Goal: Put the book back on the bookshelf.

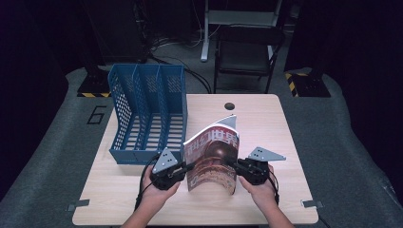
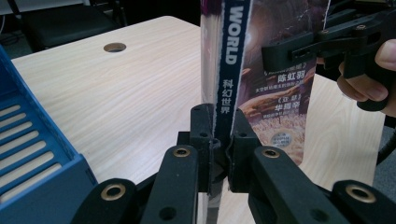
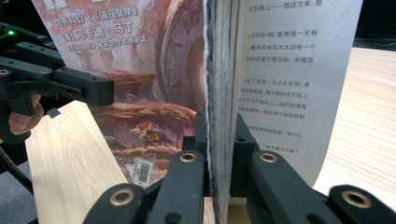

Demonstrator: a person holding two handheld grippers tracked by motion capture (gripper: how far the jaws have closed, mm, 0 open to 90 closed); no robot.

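A dim lab or recording studio is showing here: black curtains are hanging beyond the tongs, hazard-striped stand bases [image 1: 93, 87] and cables [image 1: 171, 45] are lying on grey carpet.

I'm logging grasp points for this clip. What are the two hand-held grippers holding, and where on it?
Both hold the magazine upright: the left hand-held gripper clamps its spine edge, the right hand-held gripper clamps the open page edge.

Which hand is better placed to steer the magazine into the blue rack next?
Probably the left. The left gripper clamps the spine of the magazine, on the side nearest the rack. The right gripper pinches the page edge, farther from it.
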